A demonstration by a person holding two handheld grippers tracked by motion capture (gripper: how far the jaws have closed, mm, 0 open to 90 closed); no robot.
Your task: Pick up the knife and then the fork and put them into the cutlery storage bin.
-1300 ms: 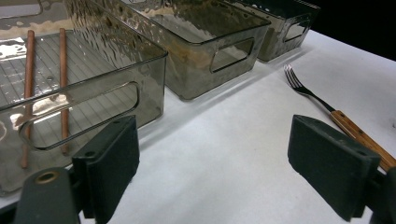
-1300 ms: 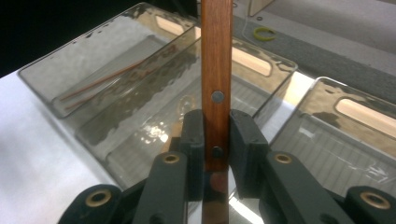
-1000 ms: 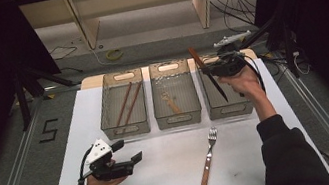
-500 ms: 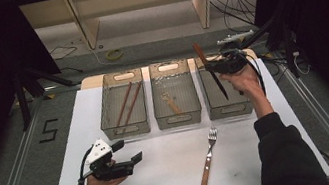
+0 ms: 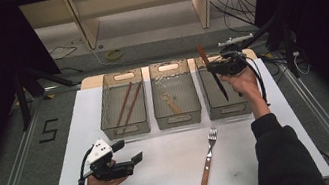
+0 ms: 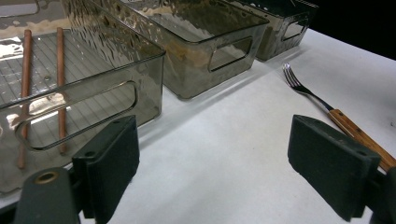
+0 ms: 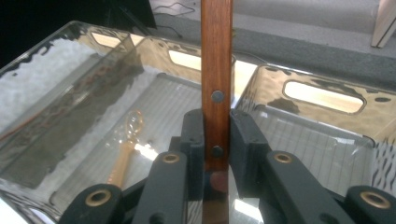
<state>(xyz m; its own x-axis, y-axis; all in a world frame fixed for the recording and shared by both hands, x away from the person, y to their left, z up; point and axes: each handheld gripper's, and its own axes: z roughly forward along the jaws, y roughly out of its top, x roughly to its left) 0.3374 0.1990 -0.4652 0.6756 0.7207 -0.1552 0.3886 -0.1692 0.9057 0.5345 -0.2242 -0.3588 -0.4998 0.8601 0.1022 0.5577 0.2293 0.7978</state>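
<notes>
Right tongs (image 7: 216,135) clamped on knife (image 7: 216,70) over right bin (image 5: 216,109)

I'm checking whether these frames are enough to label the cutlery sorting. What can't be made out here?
- Knife, right gripper view: its lower part is hidden by the right gripper and cut off by the bottom edge.
- Fork, left gripper view: handle end hidden behind the left gripper's jaw.
- Spoon, high view: too small and blurred through the tinted middle bin to tell its type.
- Right bin, high view: floor partly hidden by the hand and knife.
</notes>
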